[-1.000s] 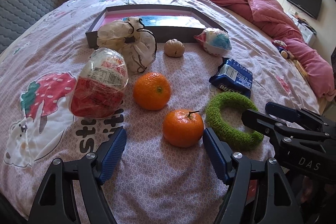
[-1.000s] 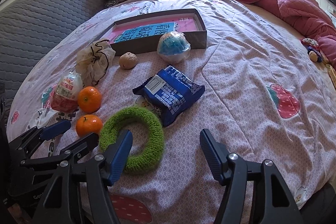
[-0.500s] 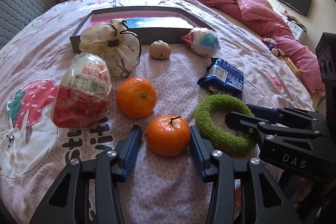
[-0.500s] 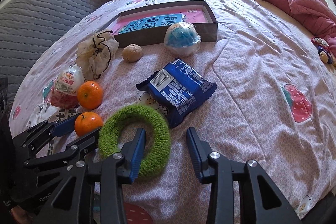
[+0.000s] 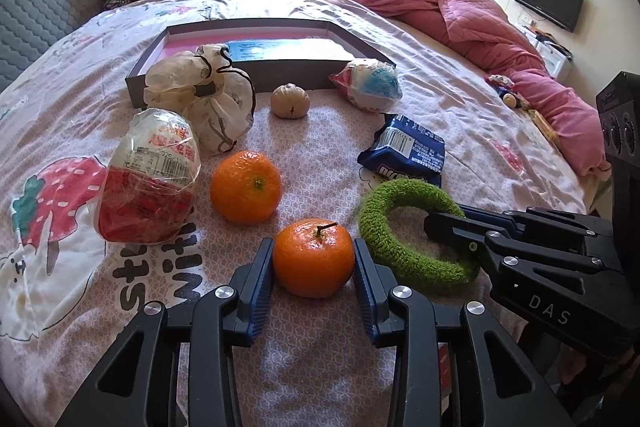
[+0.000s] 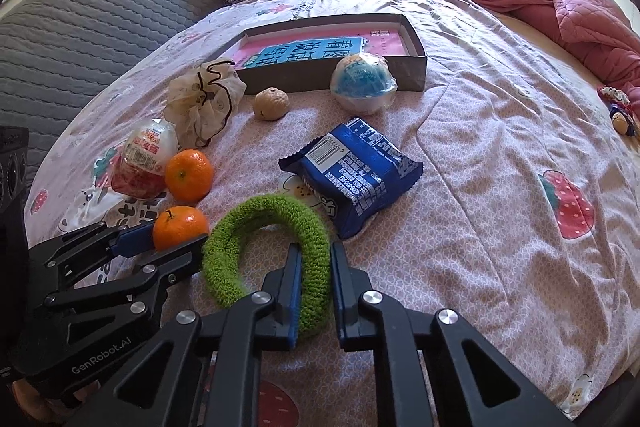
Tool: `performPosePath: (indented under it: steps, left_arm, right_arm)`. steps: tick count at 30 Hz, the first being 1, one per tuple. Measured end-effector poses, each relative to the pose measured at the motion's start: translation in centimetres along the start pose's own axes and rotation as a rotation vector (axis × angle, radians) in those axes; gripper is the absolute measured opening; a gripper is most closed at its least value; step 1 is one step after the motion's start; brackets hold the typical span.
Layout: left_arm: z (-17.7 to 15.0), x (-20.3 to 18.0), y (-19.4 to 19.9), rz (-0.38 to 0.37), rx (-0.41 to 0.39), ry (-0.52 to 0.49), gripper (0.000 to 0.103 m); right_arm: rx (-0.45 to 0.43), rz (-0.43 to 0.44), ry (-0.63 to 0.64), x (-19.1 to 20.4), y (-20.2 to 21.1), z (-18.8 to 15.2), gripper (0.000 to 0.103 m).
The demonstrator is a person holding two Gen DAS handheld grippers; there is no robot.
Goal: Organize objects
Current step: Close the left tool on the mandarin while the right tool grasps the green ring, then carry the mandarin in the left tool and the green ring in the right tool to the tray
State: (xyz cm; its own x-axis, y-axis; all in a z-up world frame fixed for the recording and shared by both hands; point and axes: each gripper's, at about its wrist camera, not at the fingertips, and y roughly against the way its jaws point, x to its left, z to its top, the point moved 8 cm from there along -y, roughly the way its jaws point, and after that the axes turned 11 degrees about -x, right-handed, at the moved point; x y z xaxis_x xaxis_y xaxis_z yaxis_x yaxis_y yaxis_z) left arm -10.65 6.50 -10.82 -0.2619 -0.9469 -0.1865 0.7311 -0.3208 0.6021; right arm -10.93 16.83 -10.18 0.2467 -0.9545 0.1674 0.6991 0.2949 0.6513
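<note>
Progress is at the first pickups. Stemmed orange mandarin (image 5: 313, 258) sits near the bed's front edge, clamped between the pads of the left tool (image 5: 313, 267). Fuzzy green knitted ring (image 6: 272, 247), just beside it, is pinched at its band by the right tool (image 6: 311, 283). Shallow grey cardboard box (image 5: 292, 75), mid-bed, holds only a pink-and-blue book; nothing is stowed.

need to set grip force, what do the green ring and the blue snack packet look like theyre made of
Green ring: looks like fuzzy chenille or terry fabric, matte, with a nubby pile and a soft outline; probably squashy, though its core is hidden.
Blue snack packet: seems to be thin plastic film, glossy, with crinkles, shiny highlights and a serrated sealed edge; contents cannot be seen.
</note>
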Motion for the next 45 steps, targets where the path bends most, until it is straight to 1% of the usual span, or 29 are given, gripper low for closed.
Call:
performPosePath:
  steps: [10,15,21,33,45]
  left_arm:
    - [0.9,0.1,1.7,0.001,-0.047,-0.001,0.038]
    - [1.4,0.0,2.3,0.001,-0.068,0.004,0.038]
    - [2.3,0.1,2.8,0.002,-0.089,0.007,0.038]
    - [5.1,0.8,2.9,0.039,-0.129,0.003,0.038]
    - [7.2,1.3,2.0,0.066,-0.146,0.012,0.038]
  right_arm:
    - [-0.057,-0.002,0.005,0.0,1.2,1.1,0.013]
    - [-0.099,-0.008,0.023,0.2,1.8,2.0,0.014]
    - [-0.115,-0.008,0.032,0.3,1.8,2.8,0.014]
    - [-0.147,0.008,0.064,0.9,0.9,4.9,0.014]
    - [-0.179,0.015,0.084,1.2,0.2,7.4,0.014]
